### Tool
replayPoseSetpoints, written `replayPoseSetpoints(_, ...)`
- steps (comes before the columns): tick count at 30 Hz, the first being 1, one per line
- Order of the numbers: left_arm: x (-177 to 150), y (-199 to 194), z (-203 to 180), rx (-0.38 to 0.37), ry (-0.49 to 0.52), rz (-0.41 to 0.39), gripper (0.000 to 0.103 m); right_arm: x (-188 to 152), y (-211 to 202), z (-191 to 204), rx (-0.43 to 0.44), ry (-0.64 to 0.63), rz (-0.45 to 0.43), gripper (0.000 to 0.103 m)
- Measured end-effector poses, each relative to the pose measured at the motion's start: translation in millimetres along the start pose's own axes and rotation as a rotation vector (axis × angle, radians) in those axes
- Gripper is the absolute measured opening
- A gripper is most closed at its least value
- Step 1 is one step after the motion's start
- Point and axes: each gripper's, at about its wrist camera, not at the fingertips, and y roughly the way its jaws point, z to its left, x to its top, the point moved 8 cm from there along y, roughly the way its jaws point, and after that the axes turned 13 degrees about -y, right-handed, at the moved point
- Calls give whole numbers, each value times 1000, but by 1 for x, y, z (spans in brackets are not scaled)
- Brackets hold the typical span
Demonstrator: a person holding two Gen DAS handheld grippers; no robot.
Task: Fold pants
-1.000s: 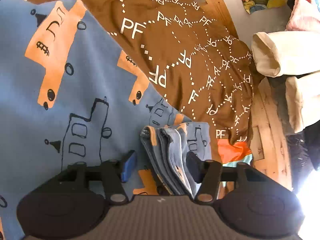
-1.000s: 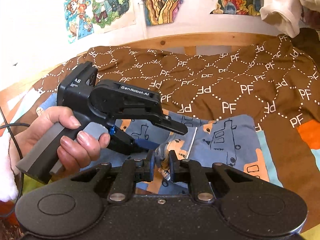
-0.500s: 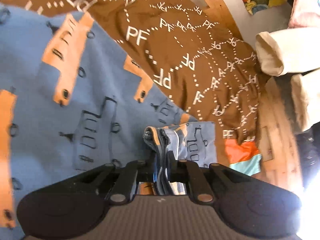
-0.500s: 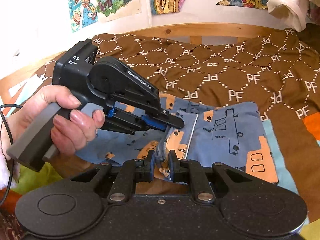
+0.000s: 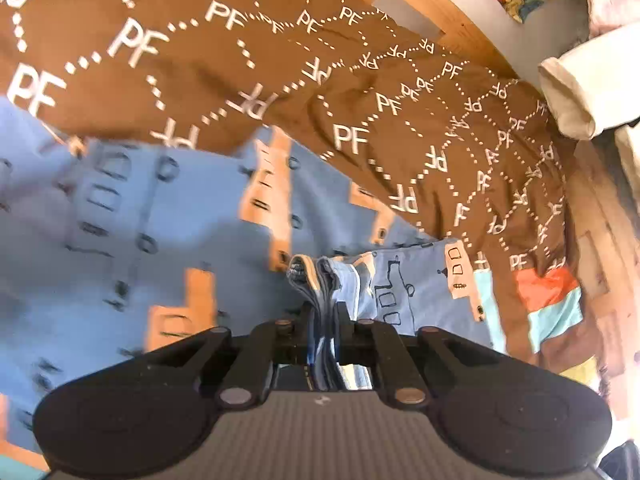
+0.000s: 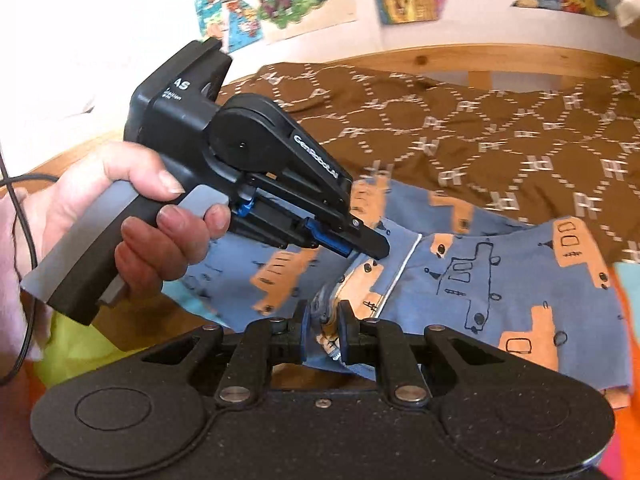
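Both jaws clamped on bunched edge of pants [image 6: 460, 280]: left gripper [image 5: 323, 320] above, right gripper [image 6: 322, 330] nearer. Garment extends rightward across bedspread [image 6: 480, 120].

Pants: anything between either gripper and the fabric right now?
Nothing visible. The left gripper is shut on a bunched edge of the pants, and the right gripper is shut on a fold of the same fabric. Both pinch cloth directly, over the brown blanket.
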Motion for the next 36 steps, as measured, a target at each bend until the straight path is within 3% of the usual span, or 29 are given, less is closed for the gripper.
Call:
replayPoseSetpoints(10,0,7,19,-1,52,-9,12,1,29,20,31,-111,90,17)
replayPoseSetpoints(12,0,8,21,-10,40,1,15,0,33,23,67,-122,110,26)
replayPoseSetpoints(14,0,6,22,-15,26,-2,23,1,23,19,76,-117,93,47)
replayPoseSetpoints(17,-4,7,25,-18,12,1,26,3,-7,-4,-8,-128,40,77)
replayPoseSetpoints(19,-6,10,25,-4,16,-10,26,6,-22,-32,-113,-139,31,81)
replayPoseSetpoints(21,-7,11,24,24,28,-26,25,4,-29,-70,-214,-125,58,81)
replayPoseSetpoints(23,-9,14,22,62,57,-43,23,-1,-28,-112,-239,-35,87,81)
replayPoseSetpoints(27,-13,15,17,98,121,-69,23,-22,-4,-167,-82,217,145,71)
replayPoseSetpoints(33,-13,14,22,80,110,-62,23,-27,2,-173,73,370,118,69)
replayPoseSetpoints(34,-13,14,22,80,112,-64,22,-29,1,-176,73,405,106,63)
replayPoseSetpoints(36,-14,14,22,88,127,-71,22,-31,-1,-183,58,468,92,41)
